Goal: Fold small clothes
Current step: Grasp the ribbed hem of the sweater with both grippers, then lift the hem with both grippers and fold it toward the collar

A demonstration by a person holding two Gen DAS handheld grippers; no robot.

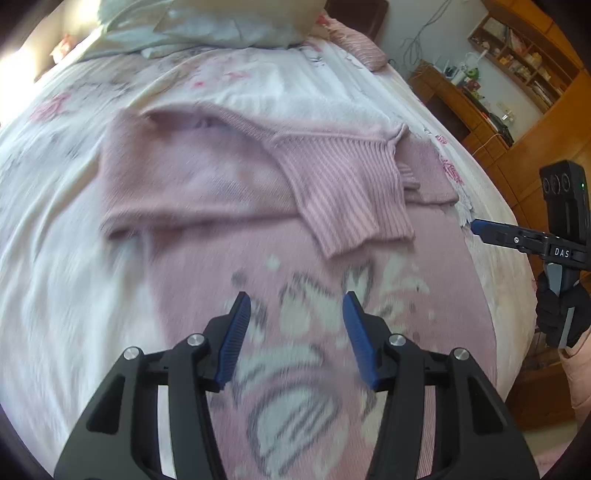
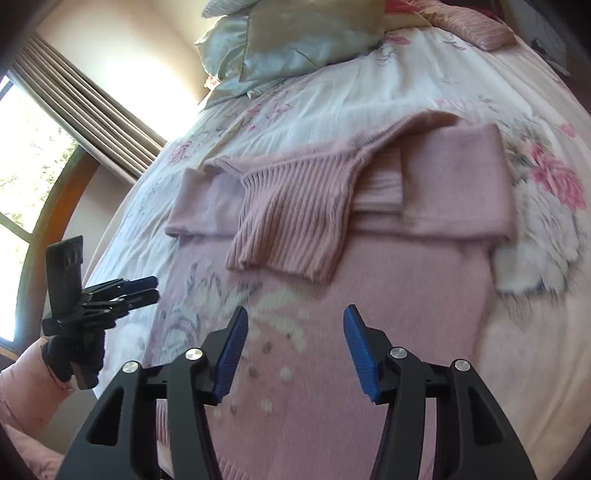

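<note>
A pink knitted sweater with a white and grey pattern lies flat on the bed. Both sleeves are folded across its upper part, and a ribbed cuff lies on top. My left gripper hovers open above the patterned front, holding nothing. My right gripper is also open and empty above the sweater's lower part. In the left wrist view the right gripper shows at the sweater's right edge. In the right wrist view the left gripper shows at the sweater's left edge, held by a gloved hand.
The bed has a white floral cover. Pillows are piled at its head. A wooden desk and shelves stand beyond the bed's right side. A window with a curtain is on the left.
</note>
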